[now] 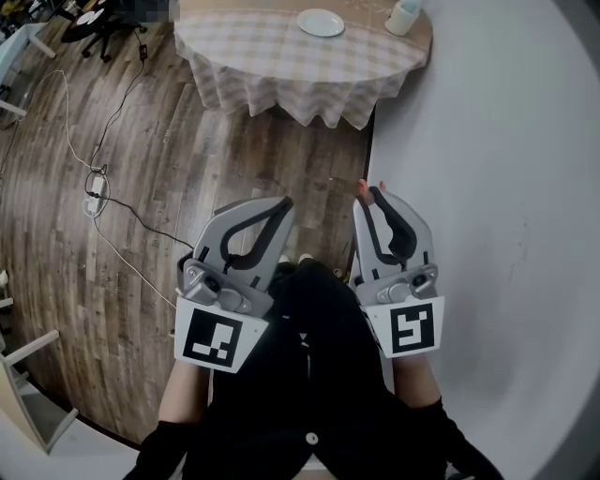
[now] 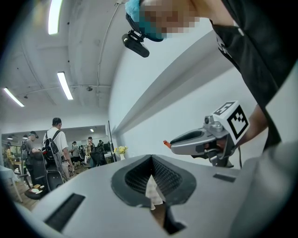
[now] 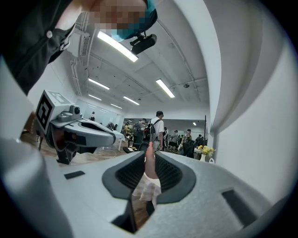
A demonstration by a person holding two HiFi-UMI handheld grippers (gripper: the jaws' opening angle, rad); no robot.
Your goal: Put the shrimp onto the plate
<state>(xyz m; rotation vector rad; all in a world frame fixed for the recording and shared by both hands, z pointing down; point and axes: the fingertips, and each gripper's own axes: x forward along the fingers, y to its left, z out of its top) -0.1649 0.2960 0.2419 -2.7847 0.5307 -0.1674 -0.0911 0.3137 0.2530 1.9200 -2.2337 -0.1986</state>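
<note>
the shrimp [image 3: 149, 160] is a slim pink piece standing up between the jaws of the right gripper [image 3: 148, 169], which is clamped on it. in the head view only its reddish end [image 1: 367, 189] pokes out past the gripper's tip. the left gripper view shows the same orange-red end [image 2: 165, 143] jutting from the front of the right gripper. so the shrimp is in the air, held close in front of the person's body, over the wooden floor [image 1: 159, 159] and beside a white wall [image 1: 506, 187] on the right.

the left gripper [image 1: 277, 208] is held level with the right one, just to its left. its jaws are closed together with nothing between them; its own view shows only a bit of checked cloth through the gap behind the pads.

the plate [image 1: 321, 22] is white and looks bare. it sits at the far side of the scene on a round tabletop [image 1: 253, 52] covered with a checked cloth, well apart from both grippers. a pale cup or jar [image 1: 403, 17] stands to its right near the tabletop's edge. a cable with a power strip [image 1: 94, 192] lies on the floor to the left.

as for progress, the grasp looks done, while the carry and the placing are both left. the shrimp has to be brought across the open floor to the far tabletop, lowered over the plate and let go there.
</note>
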